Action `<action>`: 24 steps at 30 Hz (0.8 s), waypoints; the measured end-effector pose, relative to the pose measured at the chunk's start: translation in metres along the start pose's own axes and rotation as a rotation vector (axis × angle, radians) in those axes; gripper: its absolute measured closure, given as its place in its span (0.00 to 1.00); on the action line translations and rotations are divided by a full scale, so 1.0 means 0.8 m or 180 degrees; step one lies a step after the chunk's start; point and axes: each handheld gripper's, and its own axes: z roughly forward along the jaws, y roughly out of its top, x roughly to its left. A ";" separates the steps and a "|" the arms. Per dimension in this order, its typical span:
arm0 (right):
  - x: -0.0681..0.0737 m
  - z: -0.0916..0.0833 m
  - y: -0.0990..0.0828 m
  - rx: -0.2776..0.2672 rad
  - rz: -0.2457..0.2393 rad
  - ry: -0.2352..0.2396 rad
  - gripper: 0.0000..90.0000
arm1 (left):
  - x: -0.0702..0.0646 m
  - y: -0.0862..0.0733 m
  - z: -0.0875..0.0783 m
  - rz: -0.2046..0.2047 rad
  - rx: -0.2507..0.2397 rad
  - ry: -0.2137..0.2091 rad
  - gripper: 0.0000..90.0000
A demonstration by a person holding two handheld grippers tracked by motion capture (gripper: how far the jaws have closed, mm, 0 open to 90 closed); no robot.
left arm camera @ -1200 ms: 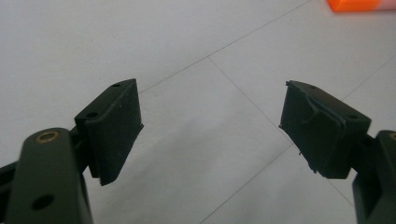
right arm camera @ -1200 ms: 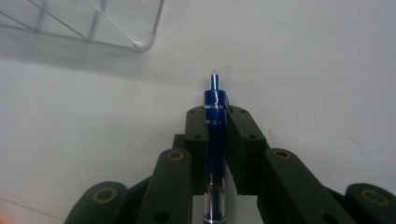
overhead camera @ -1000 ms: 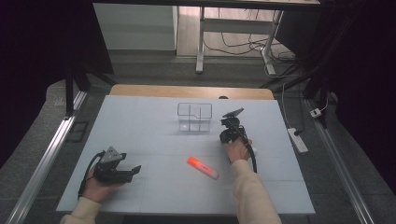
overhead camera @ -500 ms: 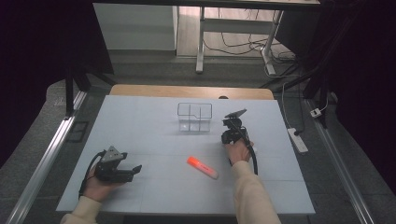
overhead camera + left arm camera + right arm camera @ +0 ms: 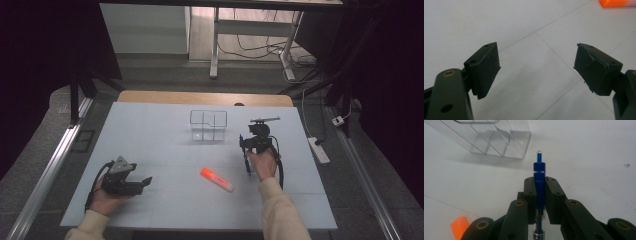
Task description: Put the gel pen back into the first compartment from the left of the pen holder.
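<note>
My right gripper (image 5: 247, 142) is right of the table's middle, shut on a blue pen (image 5: 245, 157). In the right gripper view the pads (image 5: 530, 192) clamp the blue pen (image 5: 539, 170), whose tip points toward a clear compartment box (image 5: 499, 142). That box (image 5: 208, 125) stands at the back centre of the white table (image 5: 150, 130). An orange highlighter (image 5: 216, 179) lies flat between my hands. My left gripper (image 5: 146, 181) rests at the front left, open, with nothing between its pads (image 5: 484, 67). The highlighter's orange end (image 5: 616, 3) shows far ahead of it.
A wooden strip (image 5: 200, 97) borders the table's far edge. A metal rail (image 5: 45, 175) runs along the floor on the left and a white power strip (image 5: 318, 150) lies on the floor to the right. Desk legs and cables stand beyond the table.
My right gripper has risen a little and shifted slightly right, carrying the blue pen. The left gripper and the highlighter have stayed put.
</note>
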 end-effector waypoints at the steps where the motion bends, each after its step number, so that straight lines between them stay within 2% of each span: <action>1: 0.001 -0.003 0.000 -0.0050 -0.0007 0.0025 0.89 | 0.000 0.000 0.000 0.0009 -0.0001 0.0002 0.23; 11: -0.002 -0.019 -0.003 -0.0506 0.0030 0.0427 0.89 | 0.000 0.000 0.000 0.0003 0.0001 0.0016 0.23; 16: -0.004 -0.025 -0.004 -0.0661 0.0001 0.0542 0.89 | -0.001 0.000 -0.001 0.0002 -0.0006 0.0025 0.23; 17: -0.004 -0.028 -0.004 -0.0742 -0.0015 0.0618 0.89 | -0.001 0.000 -0.001 0.0001 -0.0012 0.0031 0.23; 24: -0.002 -0.036 -0.003 -0.1024 -0.0096 0.0838 0.89 | -0.001 -0.001 -0.002 -0.0019 -0.0019 0.0046 0.23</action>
